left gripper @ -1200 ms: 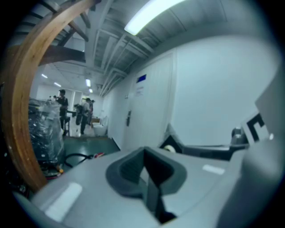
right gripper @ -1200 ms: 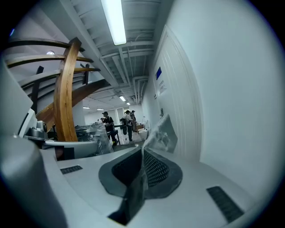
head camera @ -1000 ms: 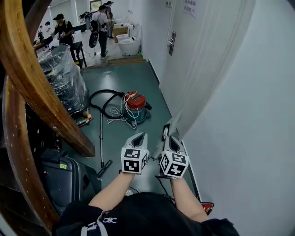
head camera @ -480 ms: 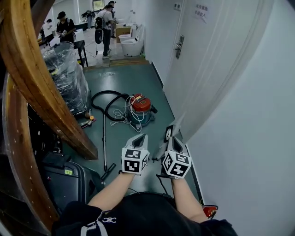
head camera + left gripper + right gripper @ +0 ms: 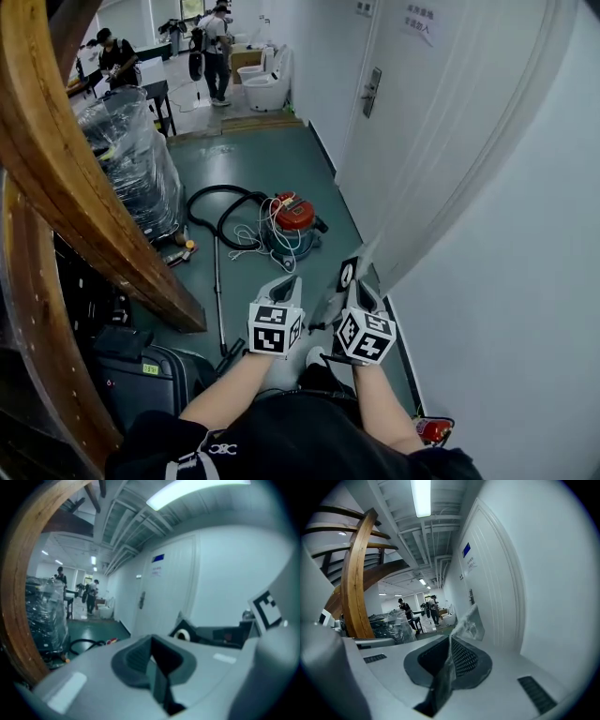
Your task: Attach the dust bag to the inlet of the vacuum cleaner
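Over the last second the person advanced along the corridor. The vacuum cleaner [image 5: 293, 217], a red-topped canister, sat slightly nearer and lower in the head view than before, and the door [image 5: 394, 112] on the right had drawn closer.

Both tools were carried forward side by side at the same height, and their grip was unchanged. The left tool [image 5: 284, 283] was fully closed, with nothing visible between its jaws. The right tool [image 5: 362, 289] was clamped on the dust bag [image 5: 469, 623], a thin translucent film pinched between the pads and standing up ahead of them.

The vacuum cleaner stood on the green floor [image 5: 272, 155], well ahead of both tools. Its black hose [image 5: 211, 202] was looped on its left, with a white cord [image 5: 246, 246] loose around its base. Its inlet could not be made out at this range.

Assessment: this was the approach stage, and attachment had not begun. The bag was secure in one tool only, so the empty left tool would probably be needed to spread or steady its mouth. The loose cord and hose lay in the walking path and were a snag risk.
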